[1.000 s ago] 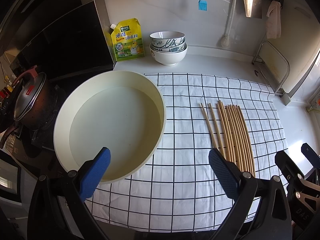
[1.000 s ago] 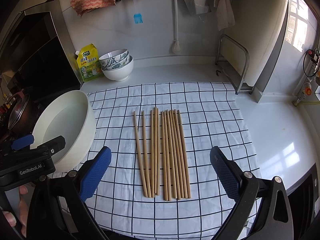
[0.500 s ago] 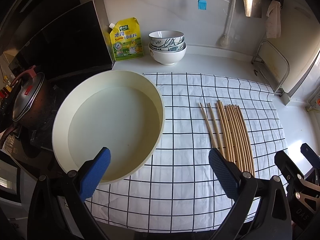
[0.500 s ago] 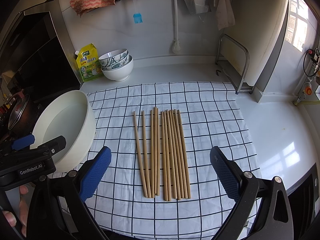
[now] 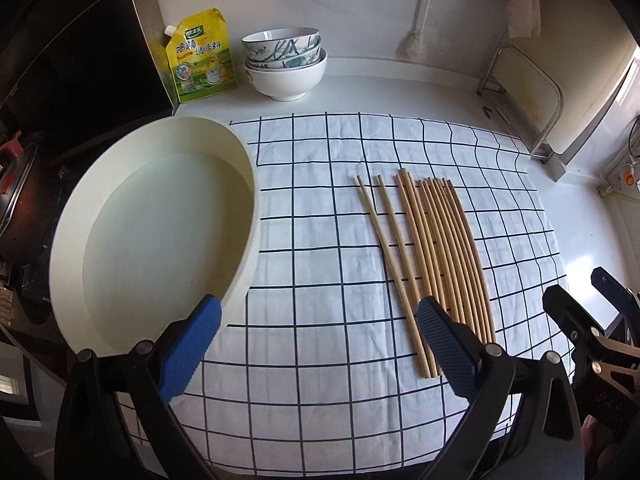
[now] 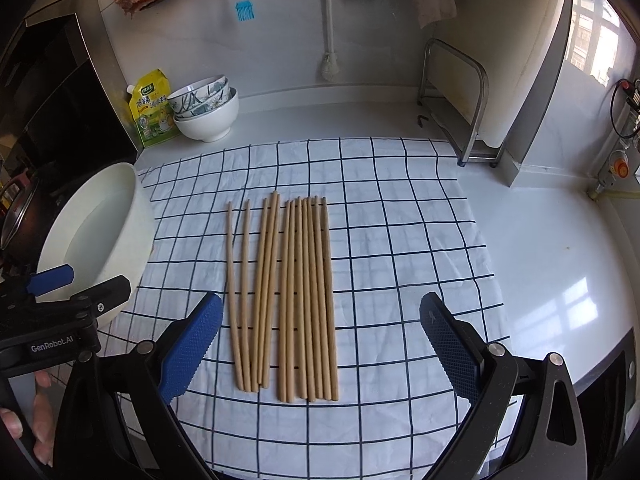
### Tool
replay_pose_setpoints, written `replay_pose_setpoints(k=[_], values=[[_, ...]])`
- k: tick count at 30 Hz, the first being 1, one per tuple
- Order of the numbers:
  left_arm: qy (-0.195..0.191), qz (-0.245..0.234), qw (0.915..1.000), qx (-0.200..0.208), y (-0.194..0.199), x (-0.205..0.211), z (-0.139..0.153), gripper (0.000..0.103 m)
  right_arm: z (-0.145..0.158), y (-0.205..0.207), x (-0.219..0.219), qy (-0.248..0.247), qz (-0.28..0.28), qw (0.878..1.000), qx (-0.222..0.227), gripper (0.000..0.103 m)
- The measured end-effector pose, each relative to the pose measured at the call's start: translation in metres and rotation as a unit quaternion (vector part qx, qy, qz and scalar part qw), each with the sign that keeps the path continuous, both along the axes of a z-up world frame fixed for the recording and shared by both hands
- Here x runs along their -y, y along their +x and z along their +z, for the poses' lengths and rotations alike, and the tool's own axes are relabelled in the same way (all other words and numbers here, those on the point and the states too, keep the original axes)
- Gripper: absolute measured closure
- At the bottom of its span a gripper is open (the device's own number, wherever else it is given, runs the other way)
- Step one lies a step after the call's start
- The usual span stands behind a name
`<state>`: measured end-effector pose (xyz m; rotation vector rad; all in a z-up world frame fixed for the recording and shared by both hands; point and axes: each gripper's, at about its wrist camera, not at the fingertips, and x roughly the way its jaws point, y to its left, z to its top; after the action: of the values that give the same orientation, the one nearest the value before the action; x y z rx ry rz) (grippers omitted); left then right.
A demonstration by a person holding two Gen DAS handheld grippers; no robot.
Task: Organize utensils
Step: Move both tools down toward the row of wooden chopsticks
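Cloth [image 6: 400, 264] spread flat on surface [image 6: 552, 264]. Chopsticks [image 6: 288, 292] on cloth, mid-area, side by side, lengthwise front to back. Basin [image 5: 248, 216] at cloth's left edge, left of chopsticks, well apart from them. Stacked bowls [image 6: 208, 114] on surface behind cloth, at back wall. Pouch [image 6: 152, 110] upright just left of bowls. Rack [image 6: 460, 100] on surface at cloth's far right corner. Pot [image 5: 16, 200] left of basin. Brush [image 6: 245, 10] on wall above bowls.
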<state>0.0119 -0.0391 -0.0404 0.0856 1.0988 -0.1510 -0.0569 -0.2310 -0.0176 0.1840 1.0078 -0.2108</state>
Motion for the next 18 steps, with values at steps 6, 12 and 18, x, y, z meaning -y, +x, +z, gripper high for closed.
replay_pose_setpoints(k=[6, 12, 18], values=[[-0.013, 0.018, 0.9994, -0.026, 0.014, 0.014, -0.039, 0.006, -0.045, 0.017, 0.023, -0.009, 0.004, 1.000, -0.027, 0.009], [-0.005, 0.032, 0.9988, -0.038, 0.024, 0.024, -0.070, 0.006, -0.087, 0.031, 0.040, -0.022, 0.003, 0.998, -0.056, 0.009], [-0.003, 0.043, 0.9980, -0.045, 0.034, 0.030, -0.090, 0.006, -0.108, 0.040, 0.049, -0.029, 0.007, 0.997, -0.070, 0.009]])
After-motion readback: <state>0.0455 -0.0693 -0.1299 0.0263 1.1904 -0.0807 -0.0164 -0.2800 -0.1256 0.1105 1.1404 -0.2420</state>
